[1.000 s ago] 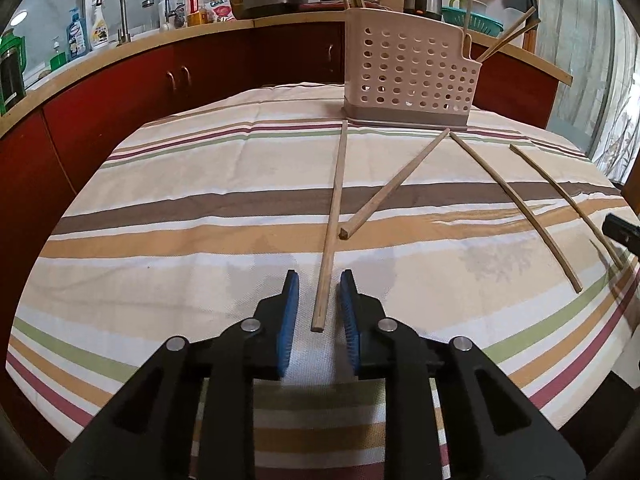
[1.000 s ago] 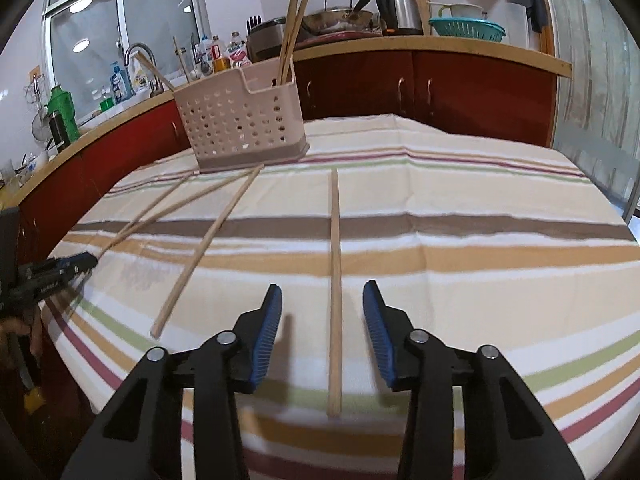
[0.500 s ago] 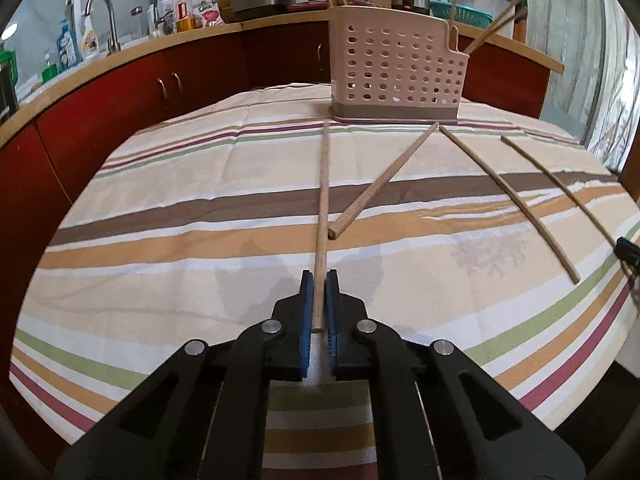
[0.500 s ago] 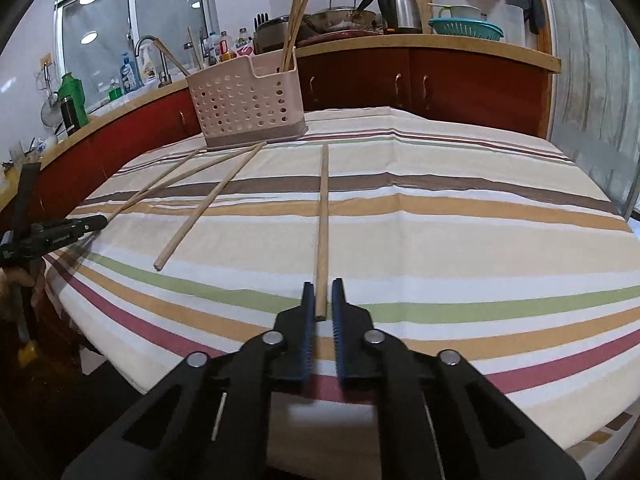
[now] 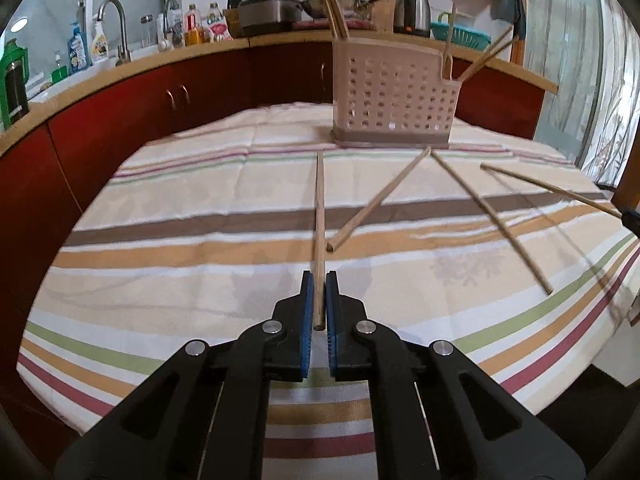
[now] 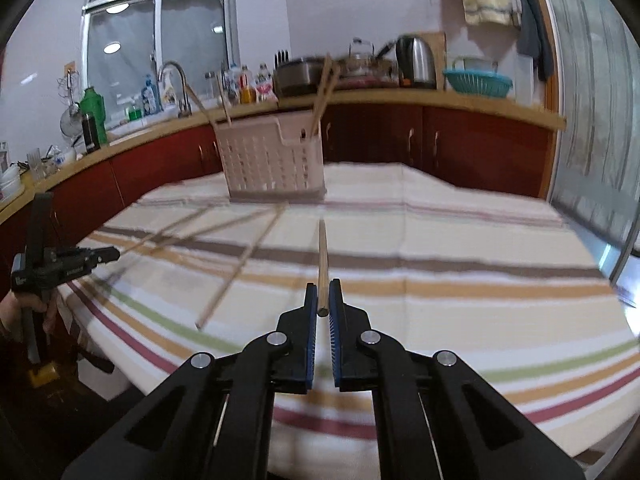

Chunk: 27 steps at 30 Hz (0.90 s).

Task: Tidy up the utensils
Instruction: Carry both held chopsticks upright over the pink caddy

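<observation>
While the left tool [image 5: 319,304] pinches the near end of one chopstick [image 5: 319,216], two loose chopsticks [image 5: 378,200] lie on the striped counter [image 5: 180,216] to its right, before the perforated caddy [image 5: 394,100]. The right tool [image 6: 323,308] pinches another chopstick [image 6: 322,258], raised toward the caddy.

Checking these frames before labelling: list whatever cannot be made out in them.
- Left wrist view: inside of the basket is hidden by its own wall, so how many chopsticks it holds is unclear.
- Left wrist view: right gripper is cut off by the frame edge.
- Right wrist view: loose chopsticks are motion-blurred, count unsure.
- Right wrist view: counter bottles too small to read.
</observation>
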Motion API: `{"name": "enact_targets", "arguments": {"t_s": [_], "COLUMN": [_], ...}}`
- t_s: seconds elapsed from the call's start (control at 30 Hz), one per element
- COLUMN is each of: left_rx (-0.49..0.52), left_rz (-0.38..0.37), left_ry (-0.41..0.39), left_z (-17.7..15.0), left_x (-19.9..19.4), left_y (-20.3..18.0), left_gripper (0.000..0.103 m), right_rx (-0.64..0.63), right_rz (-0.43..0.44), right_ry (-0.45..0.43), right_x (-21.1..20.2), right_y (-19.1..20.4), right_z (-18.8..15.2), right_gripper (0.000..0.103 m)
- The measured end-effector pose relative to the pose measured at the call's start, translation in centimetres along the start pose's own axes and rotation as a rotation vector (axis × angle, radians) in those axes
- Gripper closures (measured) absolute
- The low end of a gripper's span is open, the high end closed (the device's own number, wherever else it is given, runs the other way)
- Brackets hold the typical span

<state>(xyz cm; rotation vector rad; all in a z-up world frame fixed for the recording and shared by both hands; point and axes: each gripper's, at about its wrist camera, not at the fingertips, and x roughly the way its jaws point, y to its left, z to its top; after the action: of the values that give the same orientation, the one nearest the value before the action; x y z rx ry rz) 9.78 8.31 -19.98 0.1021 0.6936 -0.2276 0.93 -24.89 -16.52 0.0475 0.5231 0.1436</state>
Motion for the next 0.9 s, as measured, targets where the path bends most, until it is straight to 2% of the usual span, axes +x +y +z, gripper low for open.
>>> {"name": "enact_targets", "arguments": {"t_s": [0.2, 0.5, 0.9], "left_rx": [-0.032, -0.097, -0.104], "left_rz": [0.002, -0.015, -0.03], "left_ry": [-0.085, -0.192, -0.272], "left_z": [2.2, 6.0, 11.3], "left_x": [-3.2, -6.5, -5.5], "left_y": [1.0, 2.7, 3.7], "left_gripper": [0.096, 0.096, 0.096], "right_rx": [-0.004, 0.005, 0.008], "right_rz": [-0.003, 0.003, 0.047], "right_ry": [-0.08, -0.131, -0.173], "right_x": [-1.4, -0.9, 2.9], "right_y": [-0.1, -0.7, -0.9], "right_z": [2.9, 6.3, 11.0], "right_gripper": [0.096, 0.096, 0.096]}}
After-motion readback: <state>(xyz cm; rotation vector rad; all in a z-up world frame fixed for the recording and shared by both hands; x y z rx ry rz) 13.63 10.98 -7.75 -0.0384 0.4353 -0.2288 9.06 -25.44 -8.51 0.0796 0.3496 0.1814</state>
